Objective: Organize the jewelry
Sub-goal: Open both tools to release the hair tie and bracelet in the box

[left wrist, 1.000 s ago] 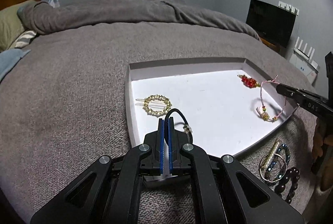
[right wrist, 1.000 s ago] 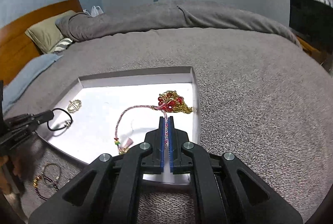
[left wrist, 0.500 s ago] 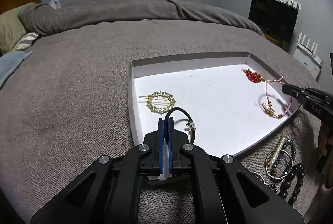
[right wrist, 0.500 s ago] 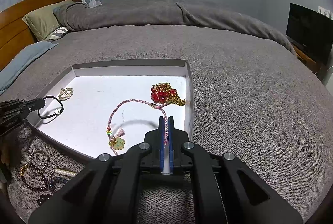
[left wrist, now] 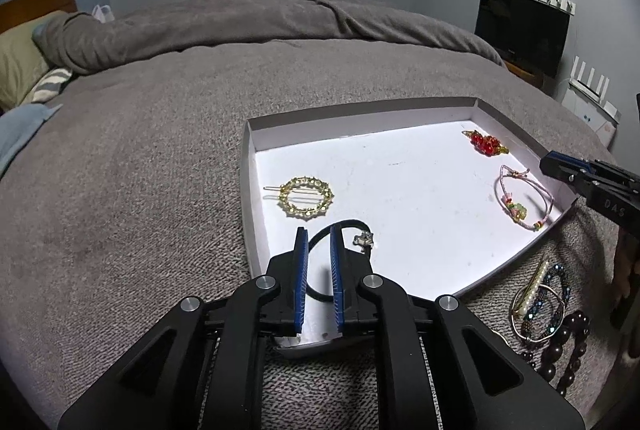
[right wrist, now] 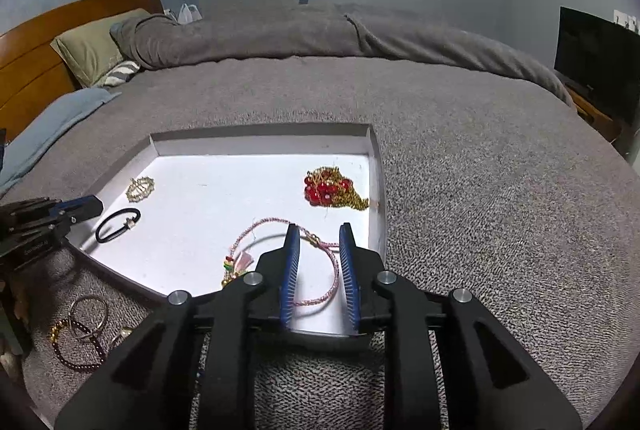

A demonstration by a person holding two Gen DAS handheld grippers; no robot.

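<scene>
A shallow white tray (left wrist: pixel 404 118) (right wrist: pixel 260 139) lies on the grey bed. In it are a gold ring hair clip (left wrist: pixel 306 197) (right wrist: pixel 140 188), a black hair tie with a charm (left wrist: pixel 348 230) (right wrist: pixel 118 225), a red bead and gold chain piece (left wrist: pixel 485 143) (right wrist: pixel 332 188) and a pink cord bracelet (left wrist: pixel 524 200) (right wrist: pixel 280 250). My left gripper (left wrist: pixel 319 234) is open over the tray's near left corner, the hair tie lying loose between its fingers. My right gripper (right wrist: pixel 319 230) is open over the near right corner, above the pink bracelet.
A pile of bracelets lies on the blanket outside the tray's near edge: a pearl bar clip, metal bangles and blue and dark bead strands (left wrist: pixel 544 306) (right wrist: pixel 82 324). Pillows and a wooden headboard (right wrist: pixel 48 42) are at the left, a TV (left wrist: pixel 520 30) at the right.
Both grippers have opened. The left let go of the black hair tie and the right let go of the pink bracelet; both pieces now lie in the tray.
</scene>
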